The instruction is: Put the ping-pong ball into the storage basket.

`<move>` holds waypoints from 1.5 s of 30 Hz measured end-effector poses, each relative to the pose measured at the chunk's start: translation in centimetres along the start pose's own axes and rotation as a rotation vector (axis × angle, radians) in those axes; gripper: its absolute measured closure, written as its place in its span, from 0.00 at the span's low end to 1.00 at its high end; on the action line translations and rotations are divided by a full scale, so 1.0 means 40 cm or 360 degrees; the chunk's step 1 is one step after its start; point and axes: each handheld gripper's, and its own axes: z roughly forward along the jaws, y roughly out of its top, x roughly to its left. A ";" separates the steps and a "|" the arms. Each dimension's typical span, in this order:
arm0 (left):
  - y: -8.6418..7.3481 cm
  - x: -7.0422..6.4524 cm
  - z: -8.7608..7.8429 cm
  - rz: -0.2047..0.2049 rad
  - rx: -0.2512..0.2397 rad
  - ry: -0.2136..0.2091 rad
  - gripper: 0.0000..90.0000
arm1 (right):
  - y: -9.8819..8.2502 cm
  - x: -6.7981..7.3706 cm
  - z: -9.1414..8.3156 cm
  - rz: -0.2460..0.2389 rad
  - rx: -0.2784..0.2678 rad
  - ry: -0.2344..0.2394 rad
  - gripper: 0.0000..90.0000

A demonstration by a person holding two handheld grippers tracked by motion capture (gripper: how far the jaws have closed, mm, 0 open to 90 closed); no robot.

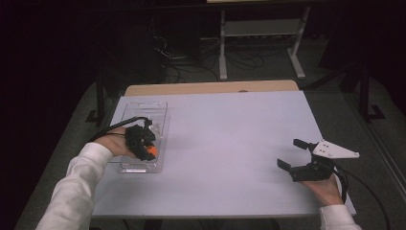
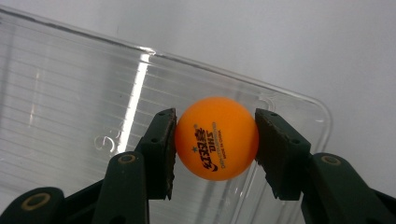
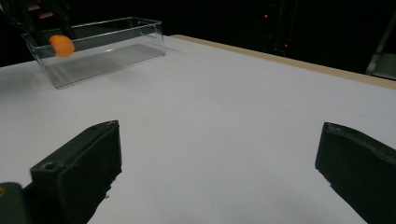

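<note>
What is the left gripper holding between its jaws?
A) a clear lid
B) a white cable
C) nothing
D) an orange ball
D: in the left gripper view the left gripper has both jaws pressed on the orange ball, above the clear box.

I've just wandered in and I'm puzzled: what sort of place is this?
Probably a lab or workshop set up for recording handling trials. A person works hand-held grippers at a plain white table, cables tangle on the floor, and a metal equipment stand sits in the dark behind.
</note>
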 end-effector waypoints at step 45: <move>-0.013 0.016 0.025 -0.0100 -0.0009 -0.0010 0.42 | 0.000 -0.005 0.000 0.0033 -0.0018 0.0014 0.00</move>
